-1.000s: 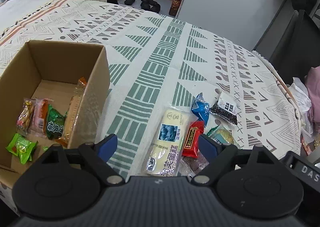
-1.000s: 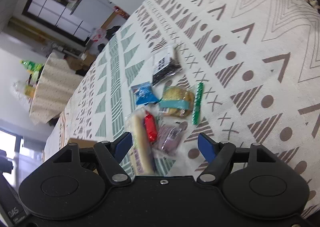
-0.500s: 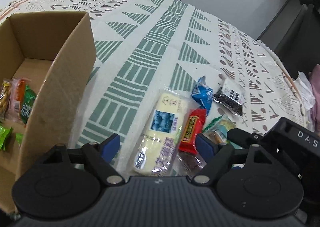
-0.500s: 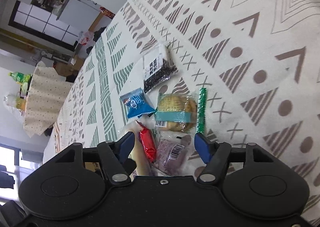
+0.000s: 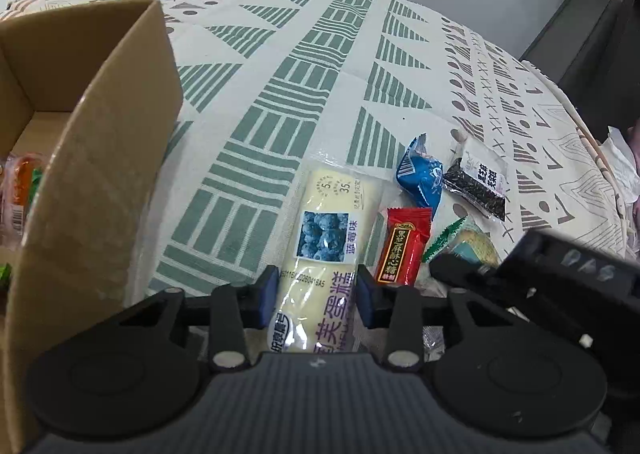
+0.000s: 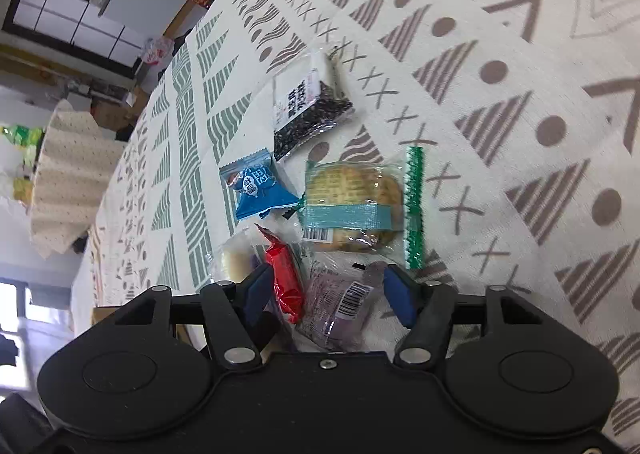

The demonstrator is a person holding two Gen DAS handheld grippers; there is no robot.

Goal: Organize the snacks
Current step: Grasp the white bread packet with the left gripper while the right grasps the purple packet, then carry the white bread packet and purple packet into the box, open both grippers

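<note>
My left gripper has just been closing and its pads now touch both sides of the blueberry cake pack, which lies on the cloth beside the cardboard box. I squeeze gently, then lift straight. My right gripper has also been closing, about half open around the purple snack without pressing it.

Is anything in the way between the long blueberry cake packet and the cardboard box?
Nothing visible. The left hand-held gripper has just closed around the long pale blueberry cake packet; only bare patterned cloth lies before the open brown cardboard box, whose near wall must be cleared.
</note>
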